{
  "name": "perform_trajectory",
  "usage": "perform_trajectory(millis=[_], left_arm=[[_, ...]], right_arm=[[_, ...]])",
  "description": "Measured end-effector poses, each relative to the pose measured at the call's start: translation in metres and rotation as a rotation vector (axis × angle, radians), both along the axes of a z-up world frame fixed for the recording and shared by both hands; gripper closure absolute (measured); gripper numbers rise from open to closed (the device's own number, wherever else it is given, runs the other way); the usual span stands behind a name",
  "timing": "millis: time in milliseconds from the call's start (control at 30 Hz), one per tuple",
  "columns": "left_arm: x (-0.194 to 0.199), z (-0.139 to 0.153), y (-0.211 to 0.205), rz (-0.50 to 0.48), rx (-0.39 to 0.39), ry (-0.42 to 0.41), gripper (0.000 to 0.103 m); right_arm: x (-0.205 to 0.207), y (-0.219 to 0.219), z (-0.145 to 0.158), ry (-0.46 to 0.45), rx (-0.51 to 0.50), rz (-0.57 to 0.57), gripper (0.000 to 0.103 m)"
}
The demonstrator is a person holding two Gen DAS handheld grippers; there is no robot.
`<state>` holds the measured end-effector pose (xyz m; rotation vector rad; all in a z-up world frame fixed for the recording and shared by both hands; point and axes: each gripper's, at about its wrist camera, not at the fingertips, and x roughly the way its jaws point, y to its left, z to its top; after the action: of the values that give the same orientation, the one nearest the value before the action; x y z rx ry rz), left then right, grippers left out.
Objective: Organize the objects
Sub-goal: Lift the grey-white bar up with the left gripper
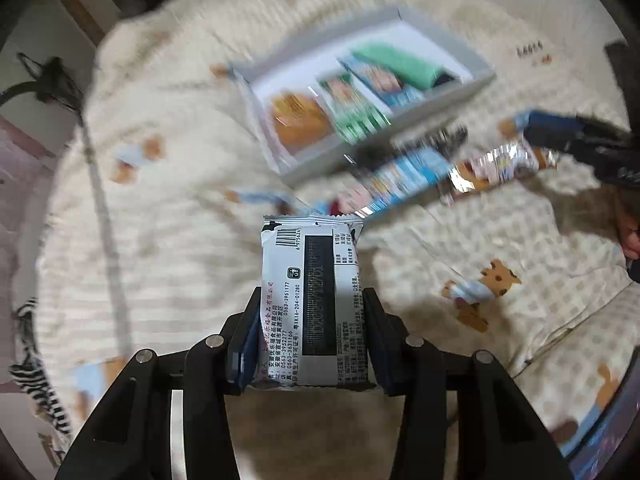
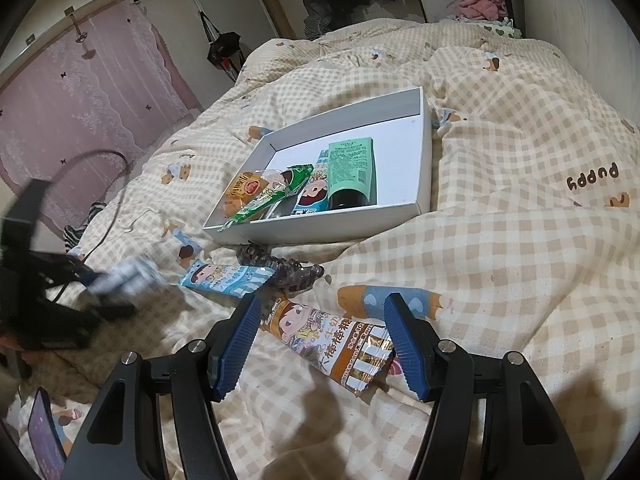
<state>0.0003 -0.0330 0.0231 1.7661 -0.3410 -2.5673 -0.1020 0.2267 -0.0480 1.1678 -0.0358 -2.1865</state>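
The left gripper [image 1: 310, 312] clasps a white snack pack [image 1: 312, 300], barcode and black-striped back showing, while the right gripper [image 2: 320, 340] hangs unclenched.

Bed [image 2: 500, 240] under a cream-and-tan checked quilt with bear prints and the word "puppy" at right of the right wrist frame. Directly on the quilt: white shallow box [image 2: 425, 160] at centre; dark patterned hair claw [image 2: 280, 270] just below the box's lower edge; blue snack stick packet [image 2: 228, 278] touching the claw on its left; brown-and-gold snack stick packet [image 2: 332, 344] at lower centre. Phone [image 2: 46, 440] with lit screen at lower left corner; whether resting on the quilt cannot be told.
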Motion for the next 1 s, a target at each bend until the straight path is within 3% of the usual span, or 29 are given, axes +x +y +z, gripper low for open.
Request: perform_trajectory(millis=[67, 267, 433, 500, 567, 633, 767, 867, 1000], left_arm=[[0.004, 0.018, -0.007, 0.034, 0.019, 0.047, 0.054], [0.034, 0.053, -0.056, 0.160, 0.178, 0.166, 0.054], [0.037, 0.052, -0.076, 0.254, 0.338, 0.349, 0.054], [0.019, 0.039, -0.077, 0.310, 0.387, 0.346, 0.054], [-0.003, 0.028, -0.078, 0.322, 0.501, 0.335, 0.054], [-0.020, 0.019, -0.076, 0.327, 0.567, 0.339, 0.054], [-0.031, 0.002, -0.070, 0.308, 0.552, 0.377, 0.054], [-0.031, -0.023, -0.073, 0.350, 0.602, 0.300, 0.054], [-0.037, -0.036, -0.071, 0.396, 0.531, 0.227, 0.054]], right_arm=[[0.000, -0.001, -0.001, -0.003, 0.002, 0.000, 0.038], [-0.002, -0.002, -0.004, -0.015, 0.011, 0.003, 0.038], [-0.003, -0.002, -0.006, -0.024, 0.012, 0.004, 0.038], [-0.003, -0.003, -0.006, -0.020, 0.012, 0.004, 0.038], [-0.002, -0.004, -0.006, -0.014, 0.016, 0.006, 0.038], [-0.002, -0.004, -0.006, -0.012, 0.023, 0.007, 0.038], [-0.002, -0.006, -0.007, -0.009, 0.035, 0.004, 0.038], [-0.002, -0.008, -0.008, -0.008, 0.049, -0.002, 0.038], [-0.001, -0.010, -0.007, -0.001, 0.068, -0.003, 0.038]])
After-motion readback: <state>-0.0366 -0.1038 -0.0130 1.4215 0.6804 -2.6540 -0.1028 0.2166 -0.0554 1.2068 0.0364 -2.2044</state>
